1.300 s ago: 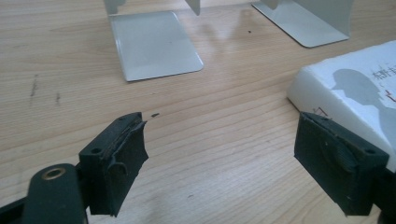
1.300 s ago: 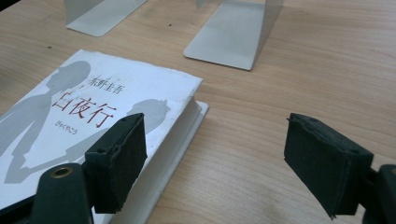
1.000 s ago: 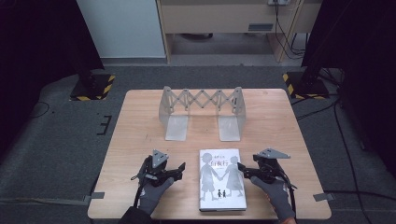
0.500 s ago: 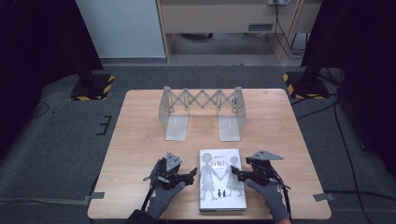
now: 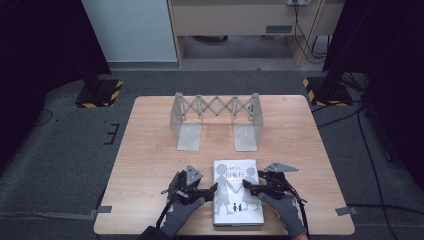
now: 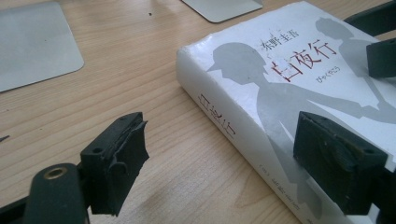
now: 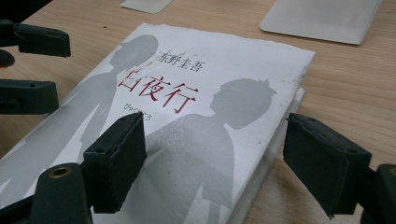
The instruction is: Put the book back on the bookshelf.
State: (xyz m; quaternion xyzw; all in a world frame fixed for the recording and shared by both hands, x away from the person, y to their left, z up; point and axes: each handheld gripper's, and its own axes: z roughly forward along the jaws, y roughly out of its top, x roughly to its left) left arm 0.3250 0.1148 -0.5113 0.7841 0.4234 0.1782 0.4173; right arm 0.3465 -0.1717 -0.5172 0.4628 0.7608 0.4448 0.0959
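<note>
A light wooden table is seen from above, with a person's two gloved hands coming in from the near edge, each holding a black two-jaw gripper. A thick white book lies flat on the table near that edge, between the two grippers. Its cover shows grey silhouettes of two figures holding hands and red lettering.

The left gripper lies low at the book's left side, its jaws pointing at the spine edge. In the left gripper view the jaws stand apart: one black pad hangs over the bare wood beside the spine, the other sits over the cover near the edge. The pads do not press on the book, so it has hold of nothing.

The right gripper is at the book's right side, pointing inward. In the right gripper view its jaws are also wide apart, one pad over the cover and the other over the table beyond the page edge. They straddle the book's corner without clamping it.

Farther back, near the middle of the table, stands a grey metal book rack with two upright end plates joined by a criss-cross lattice. It is well apart from the book and nothing stands in it. Dark carpet surrounds the table.
</note>
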